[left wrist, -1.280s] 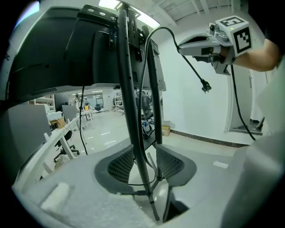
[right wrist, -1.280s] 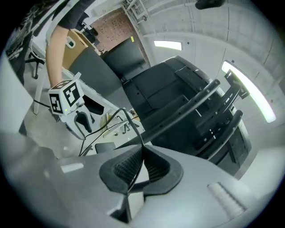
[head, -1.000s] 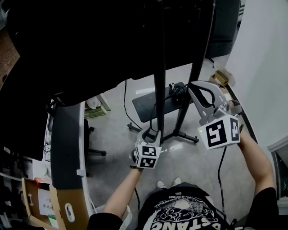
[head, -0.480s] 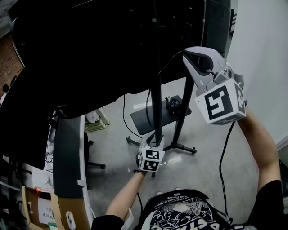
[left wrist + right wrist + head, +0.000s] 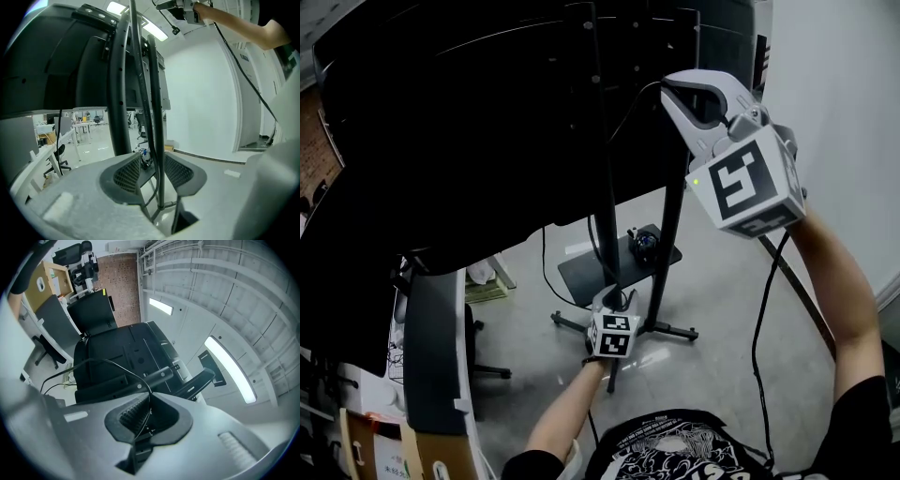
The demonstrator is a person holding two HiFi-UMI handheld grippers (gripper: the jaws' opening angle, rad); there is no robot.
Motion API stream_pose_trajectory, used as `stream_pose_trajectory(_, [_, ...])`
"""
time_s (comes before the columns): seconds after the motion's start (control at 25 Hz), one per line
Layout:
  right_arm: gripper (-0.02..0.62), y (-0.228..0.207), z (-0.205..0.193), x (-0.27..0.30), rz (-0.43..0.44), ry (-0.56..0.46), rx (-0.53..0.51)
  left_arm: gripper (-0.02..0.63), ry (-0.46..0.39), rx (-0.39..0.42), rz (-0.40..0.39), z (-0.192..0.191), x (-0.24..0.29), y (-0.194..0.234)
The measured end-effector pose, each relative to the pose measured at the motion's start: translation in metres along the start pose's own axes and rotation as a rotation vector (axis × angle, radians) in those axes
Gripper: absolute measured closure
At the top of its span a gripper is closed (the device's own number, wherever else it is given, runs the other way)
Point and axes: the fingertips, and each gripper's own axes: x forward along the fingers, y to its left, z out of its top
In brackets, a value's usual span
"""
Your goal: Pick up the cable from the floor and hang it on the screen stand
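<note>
The right hand-held gripper [image 5: 680, 89] is raised high, at about 1 o'clock in the head view, close behind the top of the big dark screen [image 5: 459, 122]. Its own view shows its jaws [image 5: 149, 401] pressed together on a thin black cable [image 5: 112, 363]. From the pinch the cable rises a little, arcs away toward 9 o'clock across the back of the screen, and drops out of sight at the left. In the head view the same cable [image 5: 633, 101] leaves the jaws toward 8 o'clock and sinks beside the stand's upright pole [image 5: 605, 206].

The left hand-held gripper [image 5: 614, 298] is held low, near 6 o'clock in the head view, right at the foot of that pole and above the grey floor [image 5: 712, 309]. In its own view the jaws [image 5: 152, 161] stand apart. The pole [image 5: 159, 154] and a dark cable beside it run upward through the gap, and I cannot tell whether either pad touches them.

A flat dark shelf [image 5: 591, 267] sits low on the stand, at 12 o'clock from the left hand-held gripper, with a small dark object on it.
</note>
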Motion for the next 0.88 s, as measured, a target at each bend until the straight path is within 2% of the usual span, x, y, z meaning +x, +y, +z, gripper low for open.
stream_pose_trajectory(0.04, [0.574, -0.005, 0.000, -0.001, -0.004, 0.000, -0.009, 0.447, -0.007, 0.006, 0.010, 0.005, 0.002, 0.003])
stream_pose_trajectory(0.08, [0.574, -0.009, 0.000, -0.001, -0.010, 0.000, -0.016, 0.485, -0.012, 0.011, 0.021, 0.009, 0.002, 0.005])
stream_pose_trajectory(0.12, [0.574, -0.013, -0.002, -0.002, -0.016, 0.004, -0.021, 0.573, -0.017, 0.015, 0.027, 0.013, 0.001, 0.007])
stream_pose_trajectory(0.16, [0.574, -0.016, -0.004, -0.003, -0.022, 0.009, -0.023, 0.592, -0.020, 0.015, 0.027, 0.015, 0.000, 0.009])
stream_pose_trajectory(0.4, [0.574, -0.030, -0.027, -0.006, -0.041, 0.059, -0.009, 0.598, -0.030, 0.009, 0.018, 0.033, -0.016, 0.023])
stream_pose_trajectory(0.6, [0.574, -0.040, -0.047, -0.007, -0.066, 0.103, 0.052, 0.600, -0.058, -0.005, 0.001, 0.054, -0.030, 0.038])
stream_pose_trajectory(0.88, [0.574, -0.063, -0.076, -0.005, -0.102, 0.189, 0.076, 0.600, -0.105, 0.009, 0.006, 0.094, -0.061, 0.067])
